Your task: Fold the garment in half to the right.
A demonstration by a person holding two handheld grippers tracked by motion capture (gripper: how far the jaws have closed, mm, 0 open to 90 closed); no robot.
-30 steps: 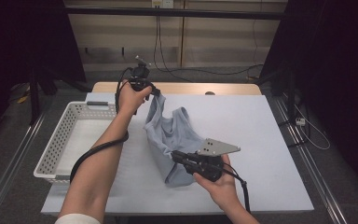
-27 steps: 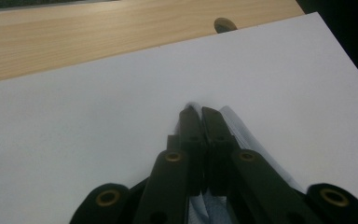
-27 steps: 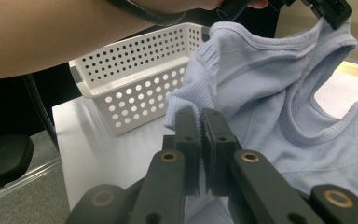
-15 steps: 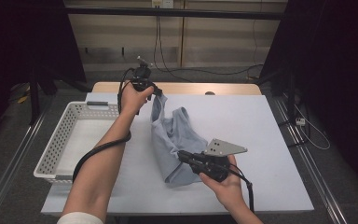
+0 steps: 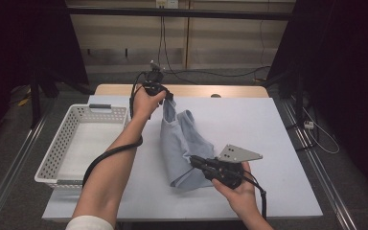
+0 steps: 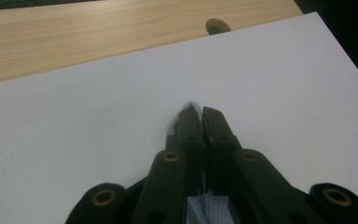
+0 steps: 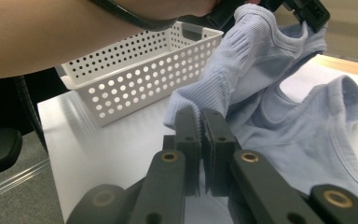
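Note:
A light blue ribbed tank top [image 5: 182, 143] hangs stretched between the two grippers above the white table [image 5: 268, 124]. My left gripper [image 5: 168, 98] is raised at the back and shut on the garment's upper edge; a bit of pale fabric [image 6: 186, 112] pokes out past its closed jaws. My right gripper [image 5: 194, 161] is low near the front, shut on the lower hem [image 7: 191, 100]. In the right gripper view the top [image 7: 279, 116] runs up from the jaws to the left gripper [image 7: 307, 14] at the upper right.
A white perforated basket [image 5: 84, 143] stands at the table's left, empty inside, also in the right gripper view as the basket [image 7: 140, 74]. A wooden strip [image 6: 98, 32] borders the table's far edge. Dark floor and rails surround the table.
The left gripper has moved slightly right and lifted the top's upper edge, pulling the fabric straighter. The right gripper has shifted a little toward the front right with the hem.

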